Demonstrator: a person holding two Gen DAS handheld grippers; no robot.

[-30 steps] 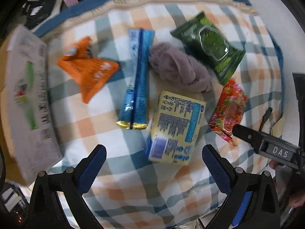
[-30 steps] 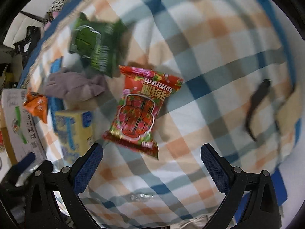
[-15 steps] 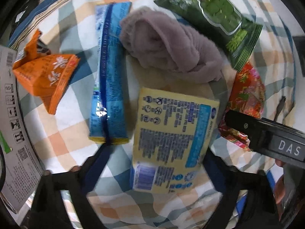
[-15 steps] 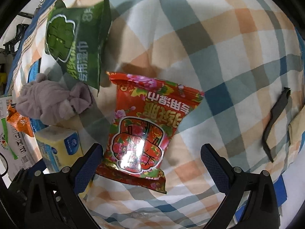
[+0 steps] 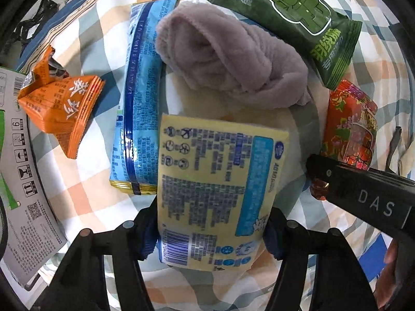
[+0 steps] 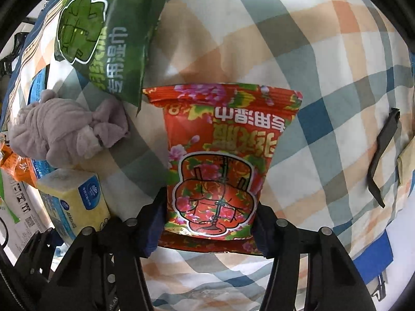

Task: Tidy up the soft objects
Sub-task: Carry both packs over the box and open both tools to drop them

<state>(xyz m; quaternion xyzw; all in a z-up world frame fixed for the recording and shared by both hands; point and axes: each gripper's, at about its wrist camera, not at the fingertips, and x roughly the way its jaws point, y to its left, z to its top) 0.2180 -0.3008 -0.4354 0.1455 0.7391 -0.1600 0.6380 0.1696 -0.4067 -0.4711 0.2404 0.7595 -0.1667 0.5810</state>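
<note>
A yellow tissue pack (image 5: 215, 181) lies on the plaid cloth (image 5: 77, 194) between the blue pads of my left gripper (image 5: 210, 233). Its jaws are closing and the pads touch both long sides of the pack. A red flowered wipes pack (image 6: 220, 168) sits between the pads of my right gripper (image 6: 207, 225). Those jaws are closing too, with the pads against both edges. The left wrist view also shows the red pack (image 5: 350, 129) under the right gripper's black body. The yellow pack (image 6: 75, 202) appears at the lower left of the right wrist view.
A mauve towel (image 5: 228, 59), a green wipes pack (image 5: 293, 18), a long blue packet (image 5: 140, 90) and an orange packet (image 5: 62, 103) lie beyond the yellow pack. A white printed box (image 5: 20, 181) borders the left. A black clip (image 6: 384, 155) lies on the cloth at the right.
Both grippers came down onto the cloth and their jaws narrowed from wide open. The left now brackets the yellow pack and the right brackets the red pack.
</note>
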